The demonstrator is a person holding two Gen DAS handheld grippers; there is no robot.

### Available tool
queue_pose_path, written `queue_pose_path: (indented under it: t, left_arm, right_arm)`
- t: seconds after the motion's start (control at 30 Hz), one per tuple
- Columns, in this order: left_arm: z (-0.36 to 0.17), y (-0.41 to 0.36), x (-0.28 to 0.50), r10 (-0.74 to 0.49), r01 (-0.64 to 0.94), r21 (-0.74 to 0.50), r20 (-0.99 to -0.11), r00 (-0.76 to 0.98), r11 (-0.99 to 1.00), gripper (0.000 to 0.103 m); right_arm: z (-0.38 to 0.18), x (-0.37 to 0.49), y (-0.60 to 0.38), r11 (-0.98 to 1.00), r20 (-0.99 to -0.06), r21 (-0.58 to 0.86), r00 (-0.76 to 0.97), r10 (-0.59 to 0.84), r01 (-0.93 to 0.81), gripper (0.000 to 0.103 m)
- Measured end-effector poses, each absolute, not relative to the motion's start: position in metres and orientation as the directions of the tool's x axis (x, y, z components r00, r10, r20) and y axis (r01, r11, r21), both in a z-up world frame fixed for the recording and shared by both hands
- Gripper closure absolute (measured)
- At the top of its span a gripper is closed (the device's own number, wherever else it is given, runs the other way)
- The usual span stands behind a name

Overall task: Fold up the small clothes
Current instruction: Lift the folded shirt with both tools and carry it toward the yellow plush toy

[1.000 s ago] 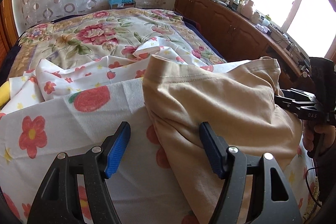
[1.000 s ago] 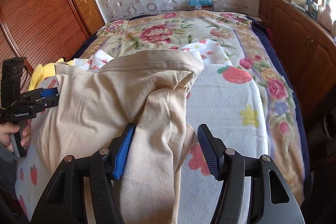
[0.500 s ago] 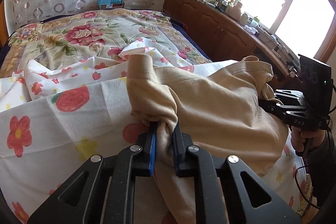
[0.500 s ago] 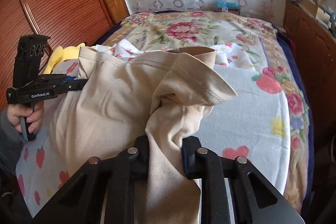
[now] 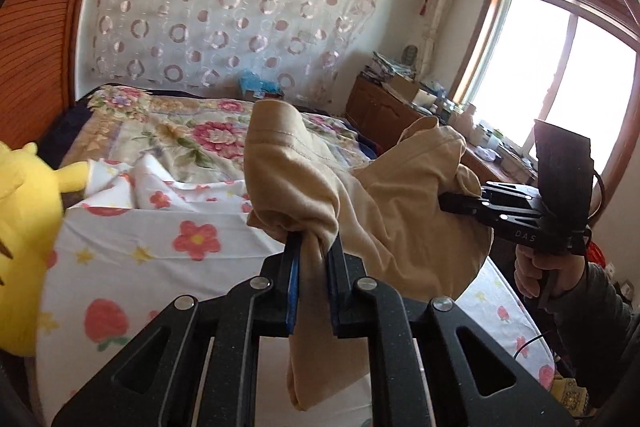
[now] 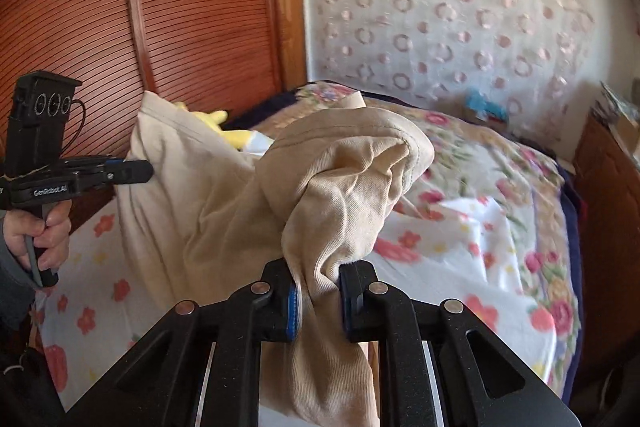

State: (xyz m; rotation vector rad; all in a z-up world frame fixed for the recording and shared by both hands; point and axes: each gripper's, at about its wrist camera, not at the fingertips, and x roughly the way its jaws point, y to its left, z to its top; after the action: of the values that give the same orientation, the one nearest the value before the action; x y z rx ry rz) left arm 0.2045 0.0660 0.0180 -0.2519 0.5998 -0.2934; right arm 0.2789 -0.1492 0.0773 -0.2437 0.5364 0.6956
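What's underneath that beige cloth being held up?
Under the lifted beige cotton garment lies a white flower-and-strawberry printed sheet on the bed. The part directly beneath its hanging folds is hidden.

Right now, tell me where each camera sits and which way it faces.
Left wrist: on the left hand-held gripper, facing across the bed toward the window; its jaws pinch the beige garment, and the right hand shows.
Right wrist: on the right hand-held gripper, facing the wooden wardrobe and curtain; the left hand shows.
Shared: garment, bed, yellow plush toy.
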Motion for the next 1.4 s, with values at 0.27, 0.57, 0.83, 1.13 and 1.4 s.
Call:
queue_pose_path:
  t: [0.27, 0.57, 0.83, 1.13, 1.4]
  left_arm:
    - [-0.022, 0.155, 0.163, -0.116, -0.069, -0.303, -0.551, 0.826, 0.950, 0.090]
    - [-0.064, 0.199, 0.150, -0.002, -0.242, -0.335, -0.589, 0.808, 0.911, 0.090]
    - [-0.086, 0.216, 0.143, 0.052, -0.326, -0.319, -0.640, 0.766, 0.890, 0.090]
    - [-0.084, 0.213, 0.137, 0.096, -0.345, -0.259, -0.660, 0.746, 0.902, 0.075]
    - [-0.060, 0.207, 0.119, 0.136, -0.305, -0.197, -0.587, 0.798, 0.932, 0.023]
  right_arm:
    - [0.079, 0.347, -0.036, 0.576, -0.578, -0.162, 0.550, 0.603, -0.802, 0.087]
    - [0.067, 0.407, 0.093, 0.413, -0.643, -0.291, 0.496, 0.583, -0.863, 0.088]
    - [0.058, 0.430, 0.146, 0.377, -0.656, -0.273, 0.458, 0.600, -0.885, 0.089]
    - [0.050, 0.437, 0.154, 0.535, -0.617, -0.204, 0.532, 0.580, -0.820, 0.062]
    - [0.045, 0.411, 0.126, 0.596, -0.600, -0.138, 0.546, 0.585, -0.791, 0.062]
